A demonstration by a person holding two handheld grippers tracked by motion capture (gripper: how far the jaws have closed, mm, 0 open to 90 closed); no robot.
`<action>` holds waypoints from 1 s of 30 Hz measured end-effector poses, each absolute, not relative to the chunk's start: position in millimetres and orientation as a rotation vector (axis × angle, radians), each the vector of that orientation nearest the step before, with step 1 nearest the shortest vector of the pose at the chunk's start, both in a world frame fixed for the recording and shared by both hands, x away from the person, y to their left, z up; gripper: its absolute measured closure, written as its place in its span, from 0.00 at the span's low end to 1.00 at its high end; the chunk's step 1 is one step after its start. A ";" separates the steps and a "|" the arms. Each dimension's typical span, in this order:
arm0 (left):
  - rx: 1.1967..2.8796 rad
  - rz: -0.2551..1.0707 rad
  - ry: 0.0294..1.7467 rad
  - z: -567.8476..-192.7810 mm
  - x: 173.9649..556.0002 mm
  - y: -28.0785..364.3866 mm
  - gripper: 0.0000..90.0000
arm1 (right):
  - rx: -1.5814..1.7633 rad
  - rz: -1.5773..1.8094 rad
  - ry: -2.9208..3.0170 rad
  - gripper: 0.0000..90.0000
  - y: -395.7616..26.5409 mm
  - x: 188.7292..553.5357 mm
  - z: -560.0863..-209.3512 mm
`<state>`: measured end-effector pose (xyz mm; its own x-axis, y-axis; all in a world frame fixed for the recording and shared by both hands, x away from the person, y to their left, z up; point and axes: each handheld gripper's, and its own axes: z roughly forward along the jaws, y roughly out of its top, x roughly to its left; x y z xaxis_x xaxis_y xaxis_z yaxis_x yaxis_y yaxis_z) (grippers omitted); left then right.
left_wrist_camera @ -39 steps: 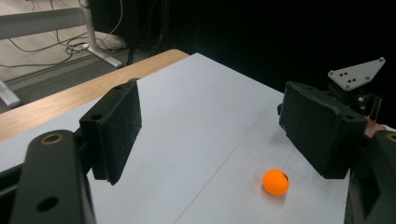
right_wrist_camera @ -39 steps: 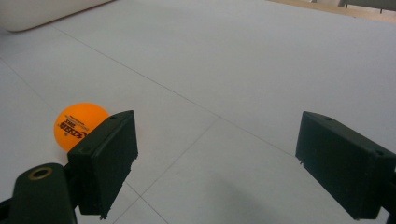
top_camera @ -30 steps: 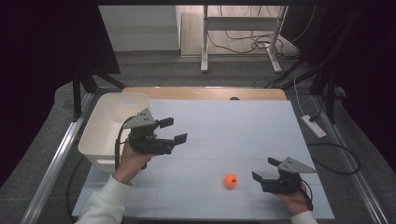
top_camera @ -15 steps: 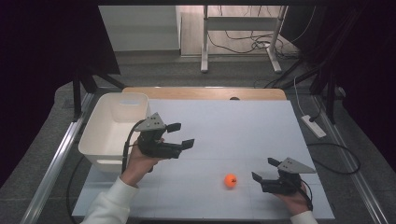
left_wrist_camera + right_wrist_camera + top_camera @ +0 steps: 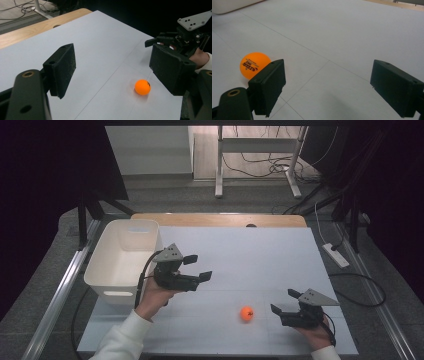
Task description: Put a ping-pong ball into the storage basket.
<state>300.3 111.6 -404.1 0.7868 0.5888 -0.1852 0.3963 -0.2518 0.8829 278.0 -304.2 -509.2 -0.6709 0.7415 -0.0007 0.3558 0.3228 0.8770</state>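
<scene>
while the orange ball (image 5: 246, 313) rests on the white table surface (image 5: 260, 255), the left gripper (image 5: 199, 268) hovers beside the white bin (image 5: 125, 254), jaws spread and empty. the right gripper (image 5: 283, 302) sits low just right of the ball, not touching it, jaws spread and empty.

A small orange ball (image 5: 246, 313) with black print lies on the white table (image 5: 260, 255).
</scene>
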 end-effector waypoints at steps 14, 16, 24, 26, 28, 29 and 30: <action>1.930 0.165 0.737 -420.3 306.1 91.9 0.25 | 0.968 1.292 2.182 0.14 -306.2 274.9 -508.9; 1.929 0.157 0.739 -422.5 306.5 89.5 0.25 | 0.966 1.292 2.183 0.14 -306.1 274.8 -508.9; 1.941 0.143 0.740 -429.7 310.5 81.6 0.25 | 0.971 1.293 2.181 0.14 -306.2 275.5 -508.6; 1.941 0.130 0.739 -432.1 312.5 76.9 0.25 | 0.973 1.294 2.178 0.14 -306.3 275.6 -508.3; 1.948 0.128 0.731 -433.9 313.6 72.3 0.25 | 0.973 1.295 2.178 0.14 -306.4 275.6 -508.3; 1.952 0.126 0.728 -434.9 314.1 70.2 0.25 | 0.972 1.293 2.180 0.14 -306.2 275.6 -508.6; 1.954 0.122 0.726 -435.9 314.6 68.3 0.25 | 0.970 1.292 2.182 0.14 -306.0 275.6 -508.9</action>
